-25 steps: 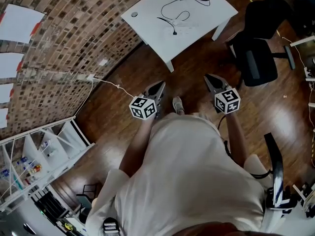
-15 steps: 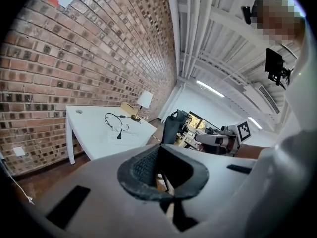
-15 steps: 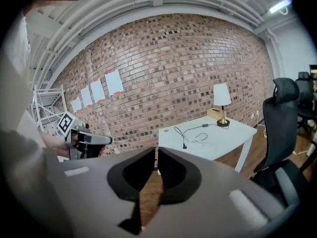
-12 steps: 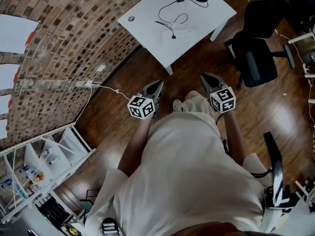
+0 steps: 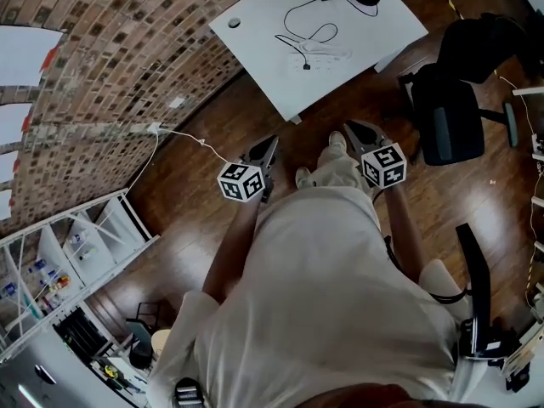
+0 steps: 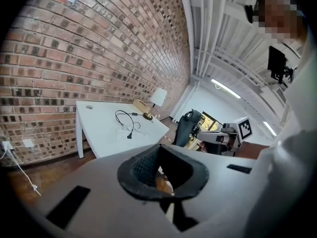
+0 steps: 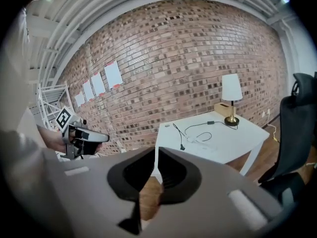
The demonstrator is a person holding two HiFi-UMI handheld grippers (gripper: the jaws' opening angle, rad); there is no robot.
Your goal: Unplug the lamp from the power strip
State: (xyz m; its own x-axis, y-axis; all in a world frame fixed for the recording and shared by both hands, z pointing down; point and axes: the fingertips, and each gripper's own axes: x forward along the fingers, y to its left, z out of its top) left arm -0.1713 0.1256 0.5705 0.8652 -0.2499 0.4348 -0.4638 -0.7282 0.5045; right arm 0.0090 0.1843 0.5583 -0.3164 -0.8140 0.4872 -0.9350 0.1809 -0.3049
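The person reaches both arms forward, the left forearm (image 5: pixel 231 249) and the right forearm (image 5: pixel 406 223) stretched out on either side of the torso (image 5: pixel 331 296). The left tongs (image 5: pixel 271 143) and the right tongs (image 5: pixel 349 128) are held side by side and well apart, both pointing ahead and tipped somewhat downward. Each pair of jaws stands closed, tips together, and neither has anything caught between them.

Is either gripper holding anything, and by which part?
Nothing is held: the left gripper and right gripper both have jaws together, empty, short of the table.
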